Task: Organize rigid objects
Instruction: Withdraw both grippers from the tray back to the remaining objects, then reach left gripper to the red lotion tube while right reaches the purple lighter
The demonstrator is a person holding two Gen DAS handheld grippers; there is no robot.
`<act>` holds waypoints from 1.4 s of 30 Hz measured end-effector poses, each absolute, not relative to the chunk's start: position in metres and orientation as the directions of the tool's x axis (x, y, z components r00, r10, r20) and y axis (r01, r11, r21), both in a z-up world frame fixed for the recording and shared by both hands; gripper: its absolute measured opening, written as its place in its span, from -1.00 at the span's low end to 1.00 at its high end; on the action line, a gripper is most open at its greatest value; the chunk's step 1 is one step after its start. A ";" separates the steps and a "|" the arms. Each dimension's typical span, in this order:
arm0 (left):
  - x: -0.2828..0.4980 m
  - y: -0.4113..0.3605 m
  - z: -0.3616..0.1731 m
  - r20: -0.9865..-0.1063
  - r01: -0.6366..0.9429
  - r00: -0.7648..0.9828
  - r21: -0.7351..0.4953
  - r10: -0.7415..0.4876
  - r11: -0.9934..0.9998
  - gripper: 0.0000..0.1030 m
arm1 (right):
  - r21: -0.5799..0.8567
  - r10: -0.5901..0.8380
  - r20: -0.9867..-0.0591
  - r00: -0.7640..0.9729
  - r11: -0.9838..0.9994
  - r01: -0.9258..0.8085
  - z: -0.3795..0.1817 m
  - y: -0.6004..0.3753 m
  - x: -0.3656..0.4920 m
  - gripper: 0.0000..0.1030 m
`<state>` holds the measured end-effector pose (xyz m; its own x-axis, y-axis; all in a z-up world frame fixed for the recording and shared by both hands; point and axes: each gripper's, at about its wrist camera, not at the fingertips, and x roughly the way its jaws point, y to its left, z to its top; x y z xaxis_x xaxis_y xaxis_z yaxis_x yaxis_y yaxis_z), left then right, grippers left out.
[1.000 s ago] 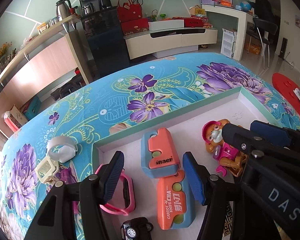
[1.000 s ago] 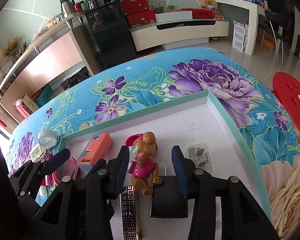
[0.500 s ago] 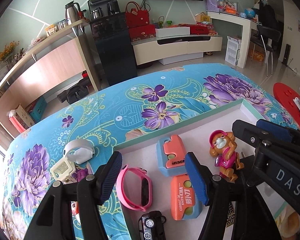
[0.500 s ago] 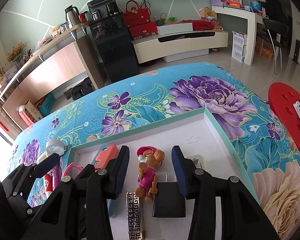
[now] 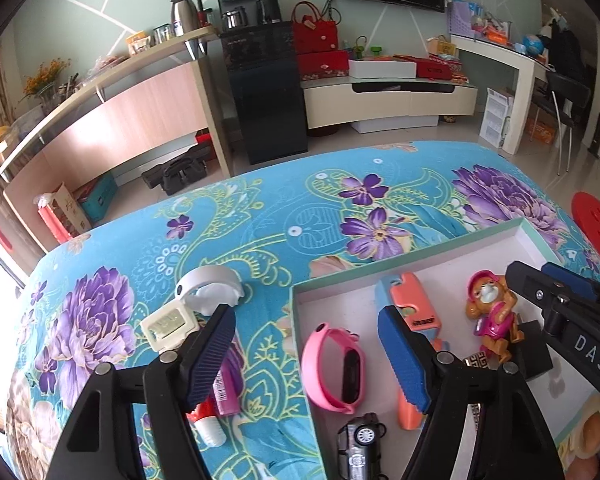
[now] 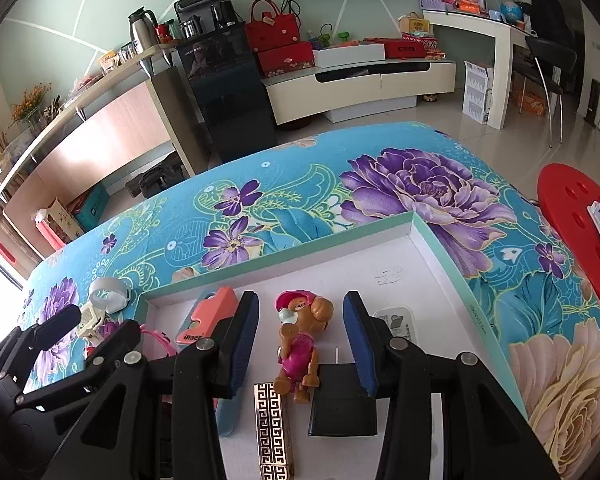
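A shallow white tray with a teal rim lies on the flowered cloth. In it are a pink wristband, orange-and-blue toy knives, a black toy car and a brown dog figure in pink. My left gripper hovers over the tray's left wall, its jaws opening, with the wristband lying loose below between them. My right gripper is open above the dog figure, with its pads clear of the toy on both sides.
A black plug, a gold patterned bar and a clear packet also lie in the tray. Left of it on the cloth are a white band, a cream device and two tubes. A red stool stands at the right.
My left gripper has drawn up and to the left, off the orange knives to the tray's left wall, and its jaws have widened. The right gripper has stayed over the dog figure.
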<state>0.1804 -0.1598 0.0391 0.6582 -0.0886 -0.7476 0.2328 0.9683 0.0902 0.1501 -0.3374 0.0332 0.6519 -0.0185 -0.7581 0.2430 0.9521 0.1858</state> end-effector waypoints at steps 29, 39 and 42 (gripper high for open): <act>0.182 0.033 0.025 -0.775 -0.301 0.598 0.021 0.206 0.953 1.00 | 0.098 0.088 -0.767 0.635 0.995 -0.019 0.024 -0.215 0.178 0.43; 0.173 0.058 0.012 -0.796 -0.357 0.559 0.020 0.231 0.934 1.00 | 0.065 0.099 -0.768 0.633 0.995 -0.078 0.019 -0.182 0.179 0.69; 0.172 0.060 0.008 -0.805 -0.352 0.550 0.020 0.224 0.936 1.00 | 0.079 0.111 -0.764 0.635 0.994 -0.080 0.019 -0.179 0.180 0.71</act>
